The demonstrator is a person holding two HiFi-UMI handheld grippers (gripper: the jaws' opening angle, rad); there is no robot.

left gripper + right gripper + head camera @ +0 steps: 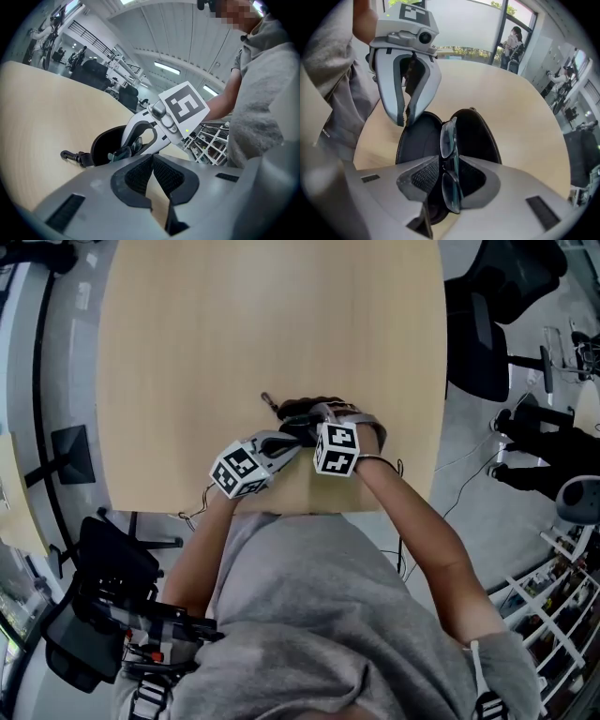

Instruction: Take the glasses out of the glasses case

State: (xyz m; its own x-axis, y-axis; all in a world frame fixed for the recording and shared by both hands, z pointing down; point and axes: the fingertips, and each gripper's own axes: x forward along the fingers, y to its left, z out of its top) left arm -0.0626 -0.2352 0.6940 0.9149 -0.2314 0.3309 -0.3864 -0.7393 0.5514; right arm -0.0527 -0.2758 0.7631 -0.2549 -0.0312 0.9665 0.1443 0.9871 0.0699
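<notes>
Right tool: grey two-jaw right gripper [449, 161], pointing steeply down over the case; jaws wide apart with the glasses standing between the black ribbed pads [425, 174]; a dark gap shows on the left pad's side, and no pad is seen pressing
Contents: slim dark-framed glasses with clear greenish lenses [447, 140], folded and on edge, inside the case along the line where its two halves meet
Container: black oval hard-shell glasses case [417, 140], lying fully open on the table with both dark-lined halves facing up; a short black strap with a clip [70, 154] trails from one end
Left tool: grey two-jaw left gripper [153, 157], jaws together at the tips with nothing between them; in the right gripper view its tips hang right at the rim of the case's left half, contact not clear
Hard to make out: in the head view the case is mostly covered by both grippers and the person's right hand [364, 432]; the glasses' lower end drops behind the right gripper's jaw bodies; the far half of the case is cut off by the right gripper in the left gripper view
Markings: black-and-white square markers on each white marker cube [336, 448]; a small green light beside the right one
Support: pale wood-grain table [272, 315], case near its near edge
Background: black office chairs [93, 75], white wire rack [211, 145], a person standing by the window [515, 40]
</notes>
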